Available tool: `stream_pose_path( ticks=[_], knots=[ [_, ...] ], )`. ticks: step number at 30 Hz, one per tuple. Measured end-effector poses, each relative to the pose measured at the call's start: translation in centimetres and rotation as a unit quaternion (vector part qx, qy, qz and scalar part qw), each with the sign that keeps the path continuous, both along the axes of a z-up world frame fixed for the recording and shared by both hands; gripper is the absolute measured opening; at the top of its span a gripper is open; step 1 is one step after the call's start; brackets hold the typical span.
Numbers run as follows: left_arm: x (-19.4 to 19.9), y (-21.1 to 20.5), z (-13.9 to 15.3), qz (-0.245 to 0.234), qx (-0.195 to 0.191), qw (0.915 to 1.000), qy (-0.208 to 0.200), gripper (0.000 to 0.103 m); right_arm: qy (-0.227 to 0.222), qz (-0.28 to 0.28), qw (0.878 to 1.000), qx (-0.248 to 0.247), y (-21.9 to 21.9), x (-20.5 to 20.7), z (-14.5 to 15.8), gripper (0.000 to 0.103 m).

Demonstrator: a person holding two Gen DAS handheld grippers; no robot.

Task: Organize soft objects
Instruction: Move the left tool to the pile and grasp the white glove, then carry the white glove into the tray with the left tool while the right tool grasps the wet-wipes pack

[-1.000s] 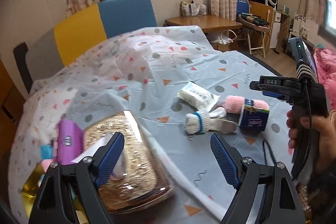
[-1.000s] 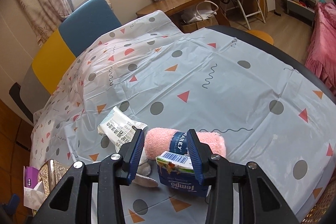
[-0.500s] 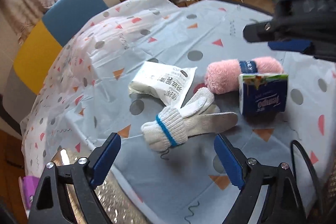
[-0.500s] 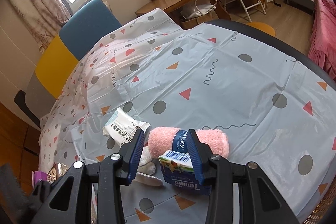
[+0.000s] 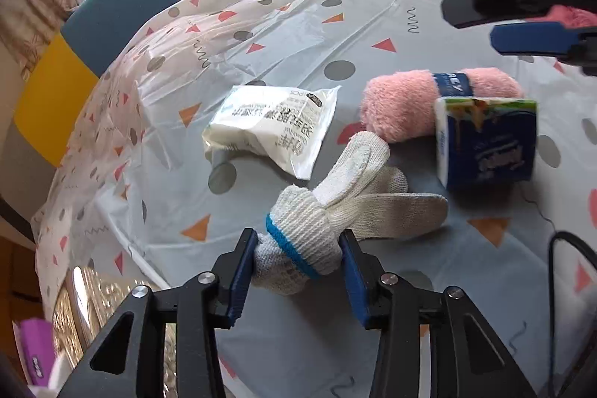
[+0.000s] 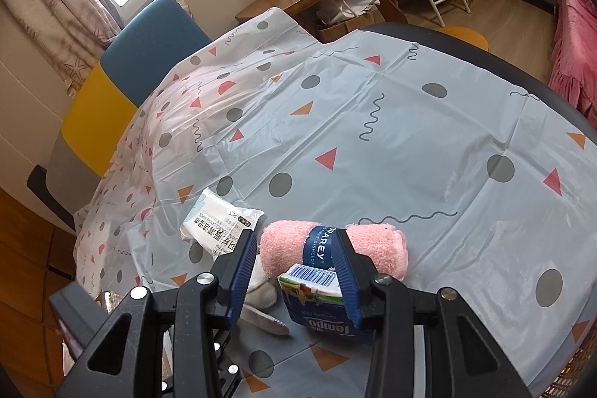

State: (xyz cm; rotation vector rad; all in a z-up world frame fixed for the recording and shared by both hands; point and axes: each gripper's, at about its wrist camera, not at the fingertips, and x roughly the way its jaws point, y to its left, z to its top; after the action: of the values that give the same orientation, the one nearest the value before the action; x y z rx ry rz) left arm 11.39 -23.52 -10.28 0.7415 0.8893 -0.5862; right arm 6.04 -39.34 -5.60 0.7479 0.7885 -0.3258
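A pair of white knit gloves (image 5: 335, 211) with a blue cuff band lies on the patterned tablecloth (image 5: 373, 25). My left gripper (image 5: 296, 256) is shut on the gloves' cuff end. Behind them lie a white wipes packet (image 5: 272, 125), a rolled pink towel (image 5: 403, 107) with a blue band, and a blue tissue pack (image 5: 488, 144). In the right wrist view my right gripper (image 6: 294, 267) hovers above the tissue pack (image 6: 321, 304) and pink towel (image 6: 369, 248), its jaws partly apart and holding nothing. The gloves (image 6: 261, 290) show partly behind its left finger.
A shiny gold tray (image 5: 93, 304) with a purple packet (image 5: 33, 349) sits at the near left. A black cable (image 5: 571, 248) lies at the right. A blue and yellow chair (image 6: 123, 69) stands behind the table, and a pink bed (image 6: 574, 25) lies at the far right.
My left gripper swung from the gold tray over to the gloves, came down and closed on their cuff. My right gripper stayed above the tissue pack and towel.
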Motion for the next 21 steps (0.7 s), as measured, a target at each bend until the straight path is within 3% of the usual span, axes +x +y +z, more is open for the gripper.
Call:
stream_pose_path(
  ticks=[4,7,11,17,21],
  knots=[
    [-1.4,1.2,0.5,0.008,-0.016,0.9997,0.019,0.044,0.000,-0.001,1.000,0.000,0.0,-0.1,0.0,0.042],
    [-0.7,2.3,1.5,0.034,-0.043,0.9971,0.054,0.044,-0.002,-0.003,1.000,0.001,-0.1,-0.2,0.0,0.042],
    [1.0,3.0,4.2,0.058,-0.069,0.9935,0.070,0.044,-0.004,-0.007,1.000,0.003,-0.3,-0.4,0.0,0.042],
    [6.7,4.4,8.7,0.131,-0.127,0.9792,0.088,0.044,0.003,-0.003,1.000,0.004,-0.2,-0.3,-0.3,0.042],
    [10.8,7.6,12.0,0.194,-0.156,0.9660,0.071,0.044,0.007,0.005,1.000,0.002,0.0,-0.1,-0.5,0.042]
  ],
)
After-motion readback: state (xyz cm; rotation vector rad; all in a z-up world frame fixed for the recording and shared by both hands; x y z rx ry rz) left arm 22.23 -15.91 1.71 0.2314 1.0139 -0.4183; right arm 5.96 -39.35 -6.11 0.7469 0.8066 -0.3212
